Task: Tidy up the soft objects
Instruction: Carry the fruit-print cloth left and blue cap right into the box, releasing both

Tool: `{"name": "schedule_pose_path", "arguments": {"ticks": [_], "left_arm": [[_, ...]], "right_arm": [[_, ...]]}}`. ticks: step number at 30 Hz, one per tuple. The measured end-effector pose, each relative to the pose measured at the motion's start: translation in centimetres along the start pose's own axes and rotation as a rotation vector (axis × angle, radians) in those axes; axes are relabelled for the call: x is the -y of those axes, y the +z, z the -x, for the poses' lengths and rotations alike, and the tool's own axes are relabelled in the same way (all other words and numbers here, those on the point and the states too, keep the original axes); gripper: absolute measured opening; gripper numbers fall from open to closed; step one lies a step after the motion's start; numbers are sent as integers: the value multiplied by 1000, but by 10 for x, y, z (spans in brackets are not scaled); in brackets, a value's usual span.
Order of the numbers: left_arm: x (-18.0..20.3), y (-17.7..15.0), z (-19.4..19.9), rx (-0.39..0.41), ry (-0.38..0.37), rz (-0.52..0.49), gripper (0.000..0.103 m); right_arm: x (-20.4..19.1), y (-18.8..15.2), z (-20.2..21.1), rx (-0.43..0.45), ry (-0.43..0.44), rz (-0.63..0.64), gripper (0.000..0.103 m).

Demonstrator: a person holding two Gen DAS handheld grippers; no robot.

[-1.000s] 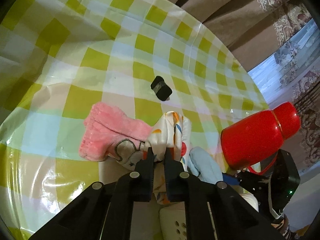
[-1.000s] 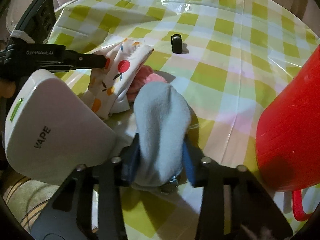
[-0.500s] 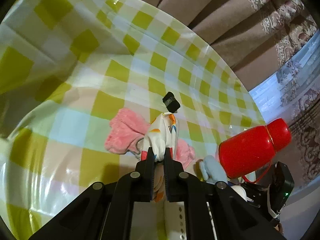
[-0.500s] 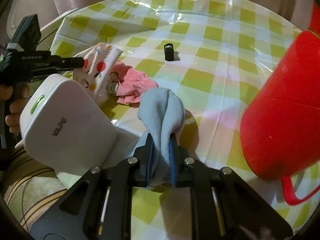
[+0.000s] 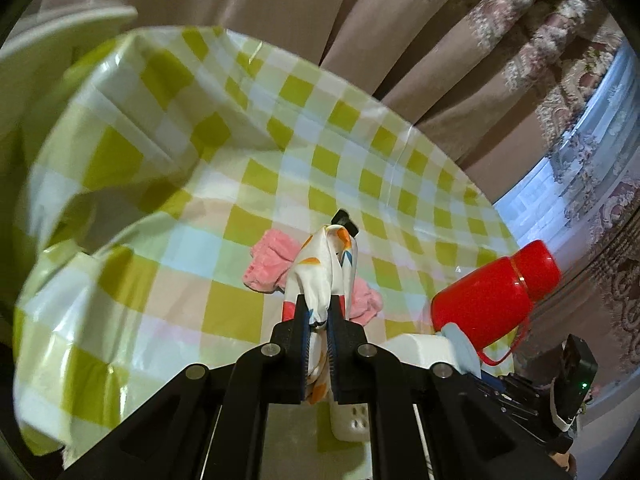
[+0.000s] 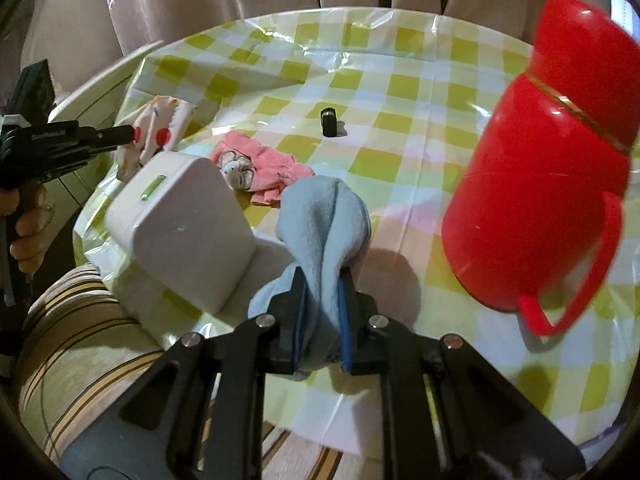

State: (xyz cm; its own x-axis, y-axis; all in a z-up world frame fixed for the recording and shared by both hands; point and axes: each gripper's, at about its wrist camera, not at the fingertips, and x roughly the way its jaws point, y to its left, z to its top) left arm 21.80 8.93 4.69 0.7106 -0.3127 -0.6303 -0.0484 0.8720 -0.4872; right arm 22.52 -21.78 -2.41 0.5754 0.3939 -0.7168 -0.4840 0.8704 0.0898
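My left gripper (image 5: 318, 307) is shut on a white cloth with coloured prints (image 5: 324, 264) and holds it above the table; the cloth also shows in the right wrist view (image 6: 154, 138) at the left gripper's tip. My right gripper (image 6: 322, 280) is shut on a light blue cloth (image 6: 326, 220), lifted off the table. A pink sock with a grey animal patch (image 6: 260, 166) lies on the checked tablecloth (image 6: 400, 92); in the left wrist view the pink sock (image 5: 268, 268) sits behind the held cloth.
A red thermos jug (image 6: 548, 160) stands at the right, also in the left wrist view (image 5: 492, 292). A white box device (image 6: 180, 224) sits at the near left table edge. A small black object (image 6: 329, 122) lies mid-table. Curtains hang behind.
Both grippers have risen and pulled back from the table, each carrying its cloth. The pink sock stays on the table, now uncovered.
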Motion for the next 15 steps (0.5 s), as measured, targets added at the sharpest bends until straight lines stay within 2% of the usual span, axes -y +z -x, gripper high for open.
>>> {"name": "schedule_pose_path", "arguments": {"ticks": [9,15], "left_arm": [[33,-5,53,59,-35,-57,8],[70,-17,77,68,-98,-104,8]], "right_arm": [[1,-19,50,44,-19,-22,17],[10,-35,87,78,-58,-41,17]]}}
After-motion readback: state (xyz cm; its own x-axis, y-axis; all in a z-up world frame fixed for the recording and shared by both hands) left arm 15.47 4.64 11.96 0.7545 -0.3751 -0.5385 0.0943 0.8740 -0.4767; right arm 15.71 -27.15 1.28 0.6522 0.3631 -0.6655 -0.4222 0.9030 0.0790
